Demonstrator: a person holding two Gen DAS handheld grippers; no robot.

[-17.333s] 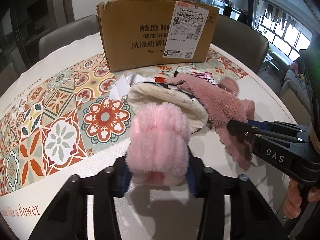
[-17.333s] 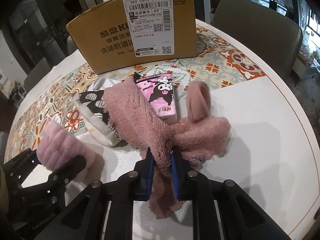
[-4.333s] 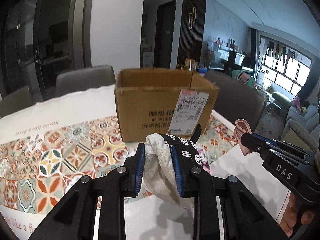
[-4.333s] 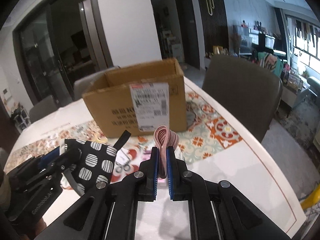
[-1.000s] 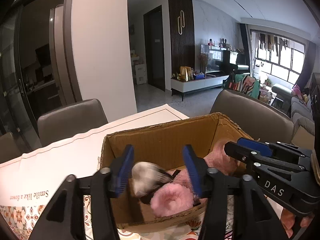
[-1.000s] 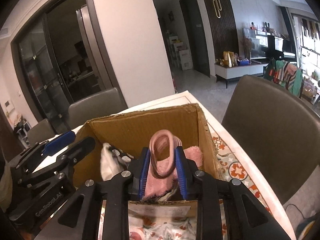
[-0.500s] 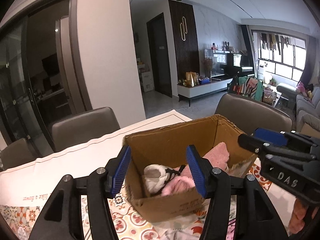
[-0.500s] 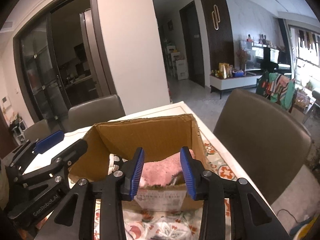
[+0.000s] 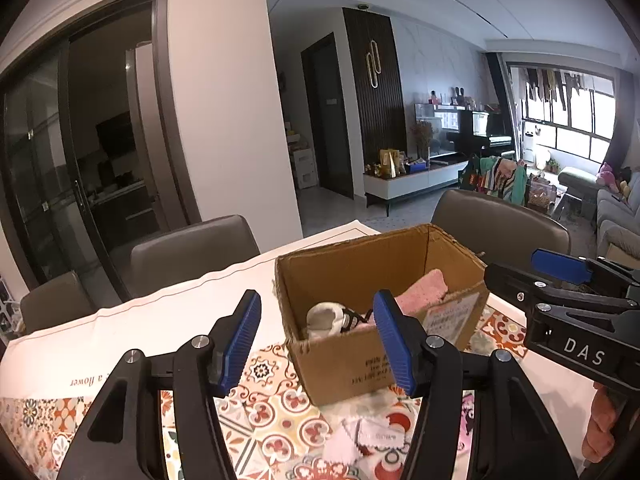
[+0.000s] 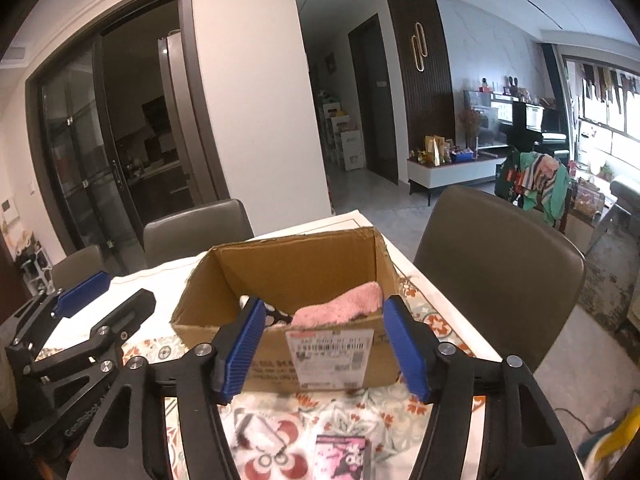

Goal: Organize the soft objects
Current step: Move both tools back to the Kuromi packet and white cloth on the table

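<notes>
An open cardboard box (image 9: pixel 352 360) stands on the patterned tablecloth; it also shows in the right wrist view (image 10: pixel 280 368). Inside lie a pink fuzzy cloth (image 9: pixel 422 292), seen too in the right wrist view (image 10: pixel 340 306), and a white and black dotted item (image 9: pixel 332 318). My left gripper (image 9: pixel 316 340) is open and empty, held in front of and above the box. My right gripper (image 10: pixel 324 348) is open and empty, also in front of the box. The right gripper appears at the right of the left wrist view (image 9: pixel 560 284).
A pink cartoon packet (image 10: pixel 342 456) and white paper scraps (image 9: pixel 368 436) lie on the tablecloth (image 9: pixel 264 400) near the box. Grey chairs (image 10: pixel 492 248) stand around the table. The table's right edge (image 10: pixel 484 348) is close to the box.
Both grippers opened and released the soft items into the box. Both have drawn back from the box, which now looks smaller and farther away.
</notes>
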